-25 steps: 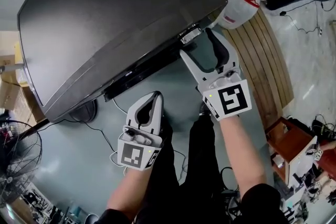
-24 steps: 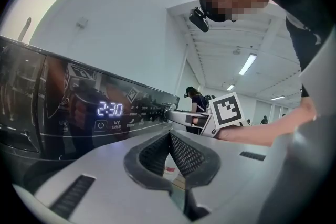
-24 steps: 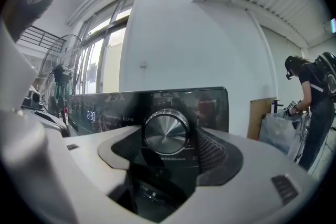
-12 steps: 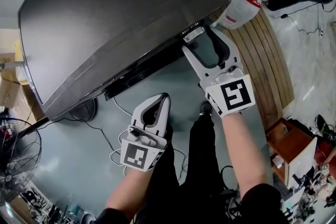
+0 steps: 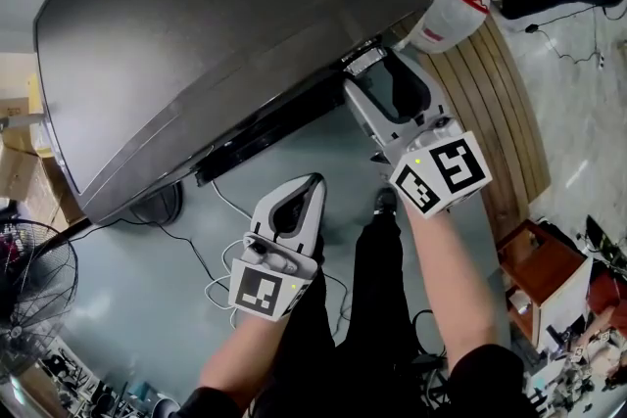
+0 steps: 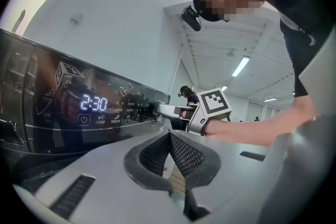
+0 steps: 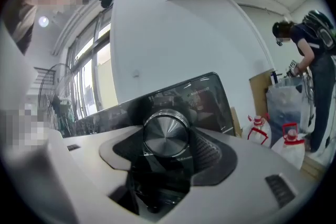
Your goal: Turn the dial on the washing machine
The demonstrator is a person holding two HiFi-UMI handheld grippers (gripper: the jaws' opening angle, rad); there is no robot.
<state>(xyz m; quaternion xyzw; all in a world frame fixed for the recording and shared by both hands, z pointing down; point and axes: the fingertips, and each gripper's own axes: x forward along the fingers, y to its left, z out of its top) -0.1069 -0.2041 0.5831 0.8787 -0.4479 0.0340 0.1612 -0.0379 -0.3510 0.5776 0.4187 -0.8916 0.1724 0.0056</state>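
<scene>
Brushed-metal dial (image 7: 167, 134) sits at the right end of the washing machine's (image 5: 196, 24) dark panel, clamped between my right gripper's (image 7: 169, 141) pads. My left gripper (image 6: 169, 138) hangs low, clenched on nothing. Grasp made; turning seems left.

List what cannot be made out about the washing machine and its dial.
Right gripper view: markings round the dial are blurred; the jaws cover its sides.
Head view: the dial is hidden below the washing machine's top edge and behind the right gripper.
Left gripper view: labels beside the display are too small to read.
</scene>
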